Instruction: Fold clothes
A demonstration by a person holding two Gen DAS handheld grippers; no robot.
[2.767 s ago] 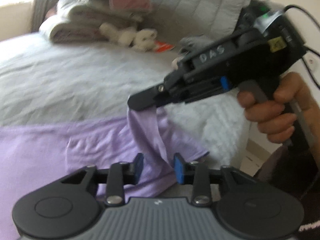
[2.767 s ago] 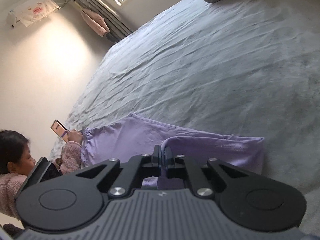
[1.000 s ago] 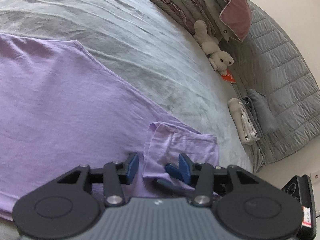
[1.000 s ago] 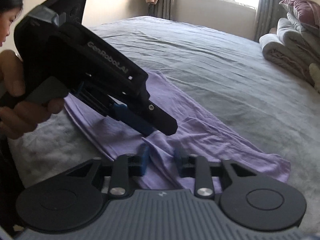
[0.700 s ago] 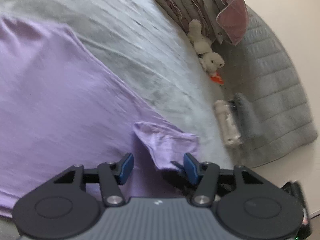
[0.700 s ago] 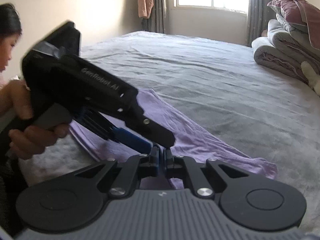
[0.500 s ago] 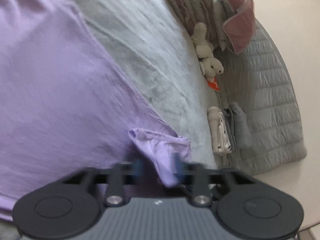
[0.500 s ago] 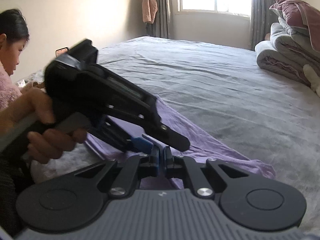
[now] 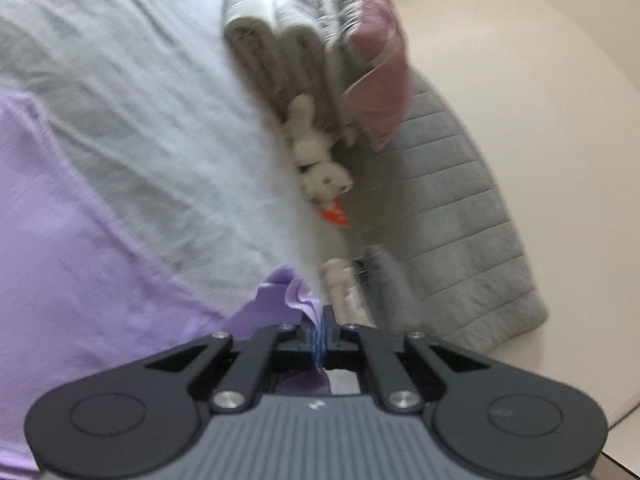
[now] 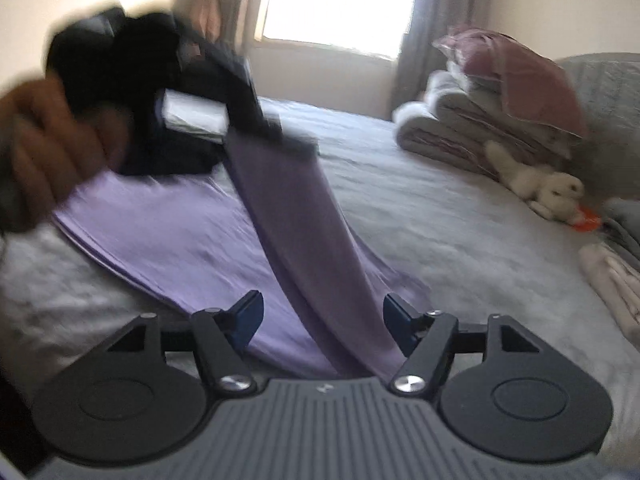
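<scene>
Upper left of the right wrist view: left gripper [image 10: 296, 142] clamped on the purple garment [image 10: 168, 240], lifting one strip (blurred) off the grey bed [image 10: 440, 216]. Lower centre: right gripper [image 10: 323, 316] fingers spread wide, holding nothing, fabric strip between them.

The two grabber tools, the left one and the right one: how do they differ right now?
The left gripper has its jaws shut on a bunched bit of the purple garment; the right gripper stands wide open, with the cloth passing between its fingers, ungripped. The left one is raised and pulls a strip of the cloth up off the bed; the right sits lower, near the bed. Both are black with blue pads.
</scene>
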